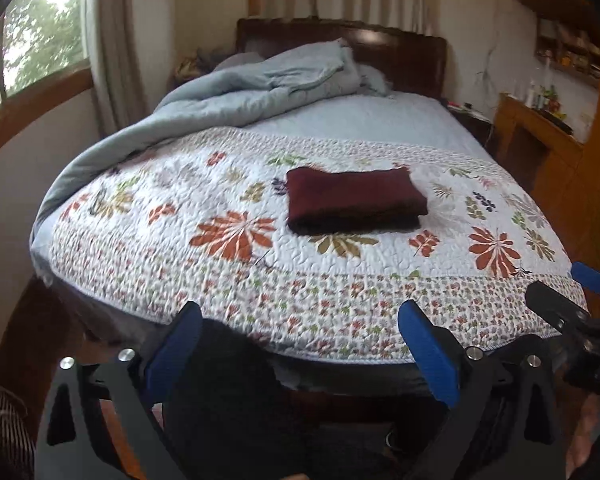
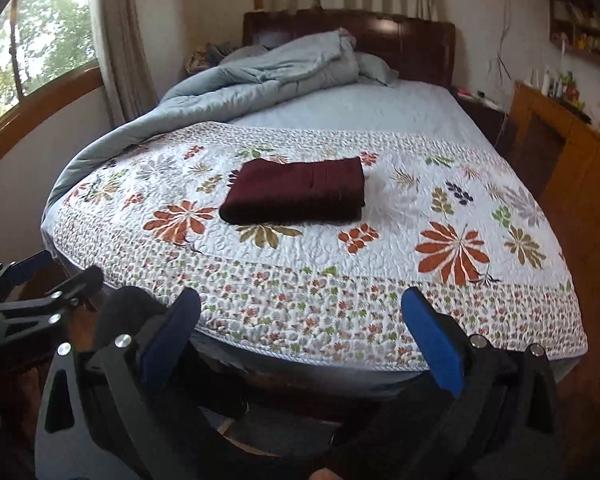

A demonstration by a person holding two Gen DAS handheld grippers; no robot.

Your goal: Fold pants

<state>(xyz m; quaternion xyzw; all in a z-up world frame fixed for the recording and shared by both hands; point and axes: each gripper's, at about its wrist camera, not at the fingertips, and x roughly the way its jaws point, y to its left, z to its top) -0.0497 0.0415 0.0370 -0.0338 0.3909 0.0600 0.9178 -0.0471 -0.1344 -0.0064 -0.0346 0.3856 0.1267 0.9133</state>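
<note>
**Me:** Pants (image 1: 356,200), left wrist view: dark red, folded into a flat, squared stack on the flowered quilt (image 1: 180,264), mid-bed. Nothing of mine touches them. My left gripper (image 1: 300,344) hangs at the foot of the bed, blue fingers (image 1: 428,344) wide apart, nothing between them. The pants lie well apart, ahead and up the quilt, slightly to the right of my centre line.

**Partner:** And the other gripper?

**Me:** My right gripper (image 1: 572,296) shows at the right edge of this view, beside mine, also off the cloth.

**Partner:** Right wrist view?

**Me:** Same stack of pants (image 2: 296,192), now a little left of centre. Edges look even; the near fold faces me. Right gripper (image 2: 300,332) near the quilt's foot edge, fingers (image 2: 432,340) spread wide and empty. Left gripper (image 2: 40,280) at the left margin, clear of the bed. A grey-blue duvet (image 2: 260,76) is bunched toward the headboard (image 2: 404,40), far from the pants.

**Partner:** Step in hand?

**Me:** Judging by the tidy stack and both grippers free, folding reads as finished; I am at the release-and-back-off stage.

**Partner:** Next move?

**Me:** Probably none on the cloth. If anything, keep both grippers off the quilt so the stack is not dragged or nudged askew.
</note>
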